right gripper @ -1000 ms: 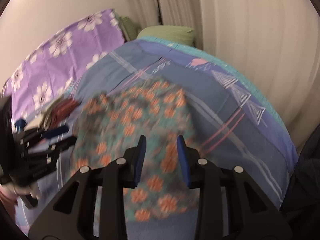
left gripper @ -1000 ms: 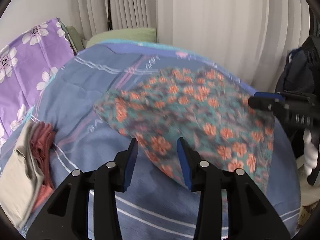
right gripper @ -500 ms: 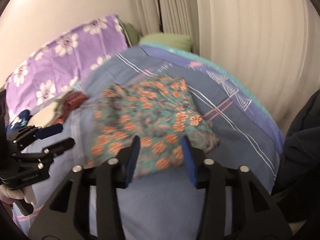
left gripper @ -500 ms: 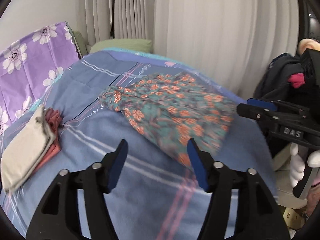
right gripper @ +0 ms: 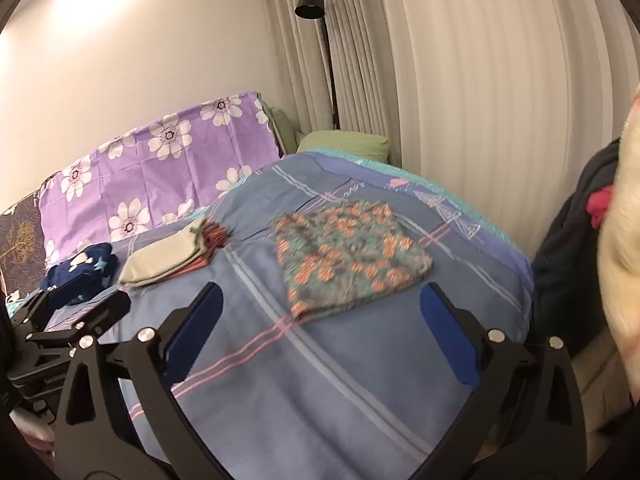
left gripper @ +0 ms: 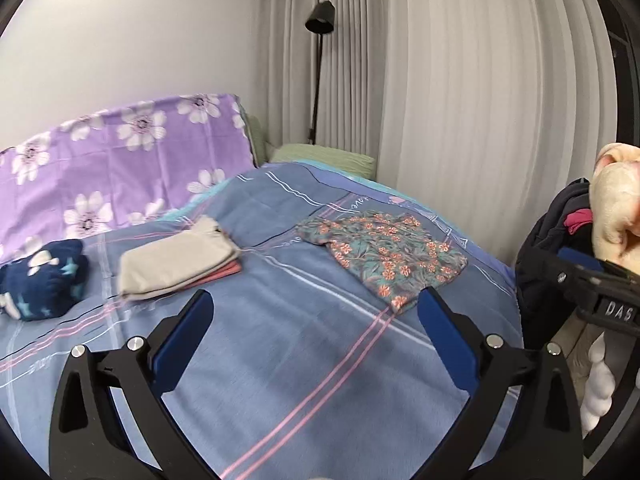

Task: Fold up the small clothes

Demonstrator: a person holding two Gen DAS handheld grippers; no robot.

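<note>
A floral teal-and-orange garment [left gripper: 384, 254] lies flat on the blue bedspread [left gripper: 304, 344] toward the right side; it also shows in the right wrist view [right gripper: 348, 258]. My left gripper [left gripper: 316, 312] is wide open and empty, held back above the bed's near part. My right gripper [right gripper: 320, 312] is wide open and empty, also back from the garment. A folded beige garment [left gripper: 176, 258] lies on a folded red one at the left, also in the right wrist view [right gripper: 164, 260].
A navy starred garment [left gripper: 44, 276] lies at the far left. A purple flowered cover [left gripper: 120, 160] and green pillow [left gripper: 324, 156] are at the head. A dark clothes pile [left gripper: 556, 240] with a cream item [left gripper: 616, 208] stands right of the bed. A floor lamp [left gripper: 320, 20] stands by the curtain.
Both grippers let go of the floral garment, opened wide and pulled back and up from the bed. The garment now lies flat on the bedspread.
</note>
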